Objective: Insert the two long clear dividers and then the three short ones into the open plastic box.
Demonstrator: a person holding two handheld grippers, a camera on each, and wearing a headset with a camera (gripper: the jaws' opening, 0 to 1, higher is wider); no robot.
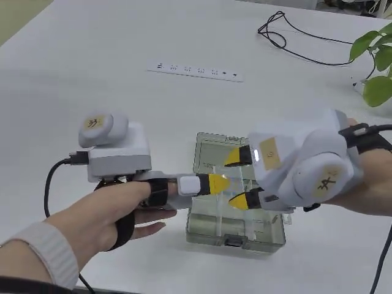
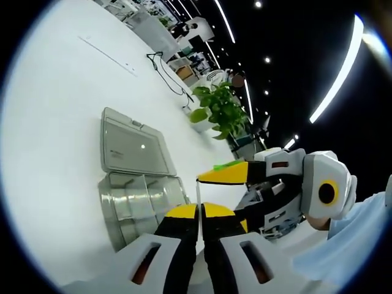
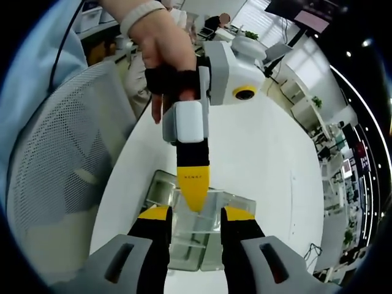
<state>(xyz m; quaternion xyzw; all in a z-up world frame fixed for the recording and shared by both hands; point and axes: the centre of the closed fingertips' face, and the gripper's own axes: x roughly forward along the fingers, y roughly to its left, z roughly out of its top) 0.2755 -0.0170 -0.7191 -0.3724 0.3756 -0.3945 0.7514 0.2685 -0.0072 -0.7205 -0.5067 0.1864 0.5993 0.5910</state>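
Workbench top [image 1: 122, 37] smooth, matte, white. At lower left of the head view, left hand [image 1: 104, 214] with ribbed pale cuff and black strap, wrapped around left gripper [image 1: 219, 182]: boxy white plastic body, rounded knob on top, black cable out the back, tapered glossy yellow tips pointing toward frame right. Tips pressed together on a thin clear divider [image 3: 208, 220], seen in the right gripper view as a flat translucent sheet below the yellow point, and in the left gripper view as a fine pale edge rising from between the closed jaws.

Upper centre of the head view: long, flat white power strip [image 1: 196, 69].

Centre, just below the yellow tips: open plastic box [image 1: 202, 229], rectangular, clear with a greenish-grey tint, rounded corners, dark latch on the near wall, moulded ribs inside. Hinged lid [image 1: 211, 150] lying flat on the table behind it. Whether any divider sits seated inside: cannot tell.

Right of centre: right gripper [image 3: 196, 213], bulbous white shell, yellow-and-black wedge jaws spread wide, one on each side of the left gripper's tip and the divider, above the box. Contact between those jaws and the divider: cannot tell.

Far right edge: broad, smooth green leaves of a plant [image 1: 376, 61].
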